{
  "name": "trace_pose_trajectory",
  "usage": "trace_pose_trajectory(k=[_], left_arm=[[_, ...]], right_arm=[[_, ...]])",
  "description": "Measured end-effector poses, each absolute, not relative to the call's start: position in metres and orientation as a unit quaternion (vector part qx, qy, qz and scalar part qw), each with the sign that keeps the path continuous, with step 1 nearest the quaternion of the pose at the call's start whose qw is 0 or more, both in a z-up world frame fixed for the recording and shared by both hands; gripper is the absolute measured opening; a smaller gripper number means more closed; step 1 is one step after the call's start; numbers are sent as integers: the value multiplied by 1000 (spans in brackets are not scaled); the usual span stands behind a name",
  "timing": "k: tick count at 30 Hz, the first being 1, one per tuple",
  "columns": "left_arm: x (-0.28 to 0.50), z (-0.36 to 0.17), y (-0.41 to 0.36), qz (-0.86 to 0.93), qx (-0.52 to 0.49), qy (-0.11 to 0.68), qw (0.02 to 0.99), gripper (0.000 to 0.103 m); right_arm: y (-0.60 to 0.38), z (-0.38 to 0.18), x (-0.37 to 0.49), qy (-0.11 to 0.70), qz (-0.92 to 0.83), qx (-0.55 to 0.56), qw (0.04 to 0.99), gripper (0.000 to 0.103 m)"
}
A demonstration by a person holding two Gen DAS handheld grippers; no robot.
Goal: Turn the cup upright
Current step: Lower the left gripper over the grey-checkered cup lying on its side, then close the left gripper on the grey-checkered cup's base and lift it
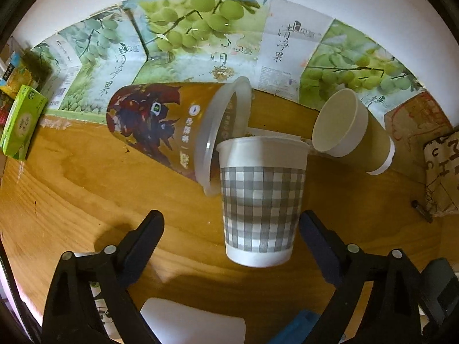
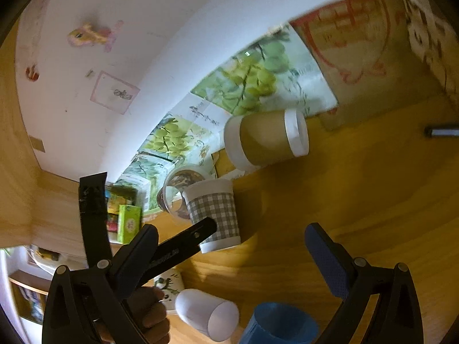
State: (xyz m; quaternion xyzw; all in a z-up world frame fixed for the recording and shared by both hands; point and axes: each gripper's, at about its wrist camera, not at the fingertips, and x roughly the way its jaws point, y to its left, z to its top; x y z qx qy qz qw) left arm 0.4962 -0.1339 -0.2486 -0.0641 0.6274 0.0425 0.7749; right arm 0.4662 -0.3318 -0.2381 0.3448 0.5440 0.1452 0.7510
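A grey-and-white checked paper cup (image 1: 262,200) stands upright on the wooden table (image 1: 86,200), mouth up. My left gripper (image 1: 232,226) is open, its fingers on either side of the cup's lower part without touching it. The cup also shows in the right wrist view (image 2: 213,215), with the left gripper's finger (image 2: 200,230) in front of it. My right gripper (image 2: 232,235) is open and empty, held back from the cups.
A large clear printed cup (image 1: 172,126) and a brown paper cup (image 1: 352,132) lie on their sides behind the checked cup. A white cup (image 2: 206,314) lies on its side and a blue cup (image 2: 279,326) stands near me. Grape-printed cardboard (image 1: 200,28) lines the back wall. A green box (image 1: 21,120) sits at left.
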Motion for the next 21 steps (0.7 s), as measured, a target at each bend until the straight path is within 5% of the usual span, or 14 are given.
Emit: trace_pose_trajectory(k=[10, 21], left_arm=[[504, -260, -134, 19, -81, 640, 764, 67], [489, -243, -148, 13, -61, 621, 781, 66]], right_arm=[[-338, -255, 467, 556, 133, 369, 733, 102], [-344, -253, 457, 549, 137, 395, 723, 102]])
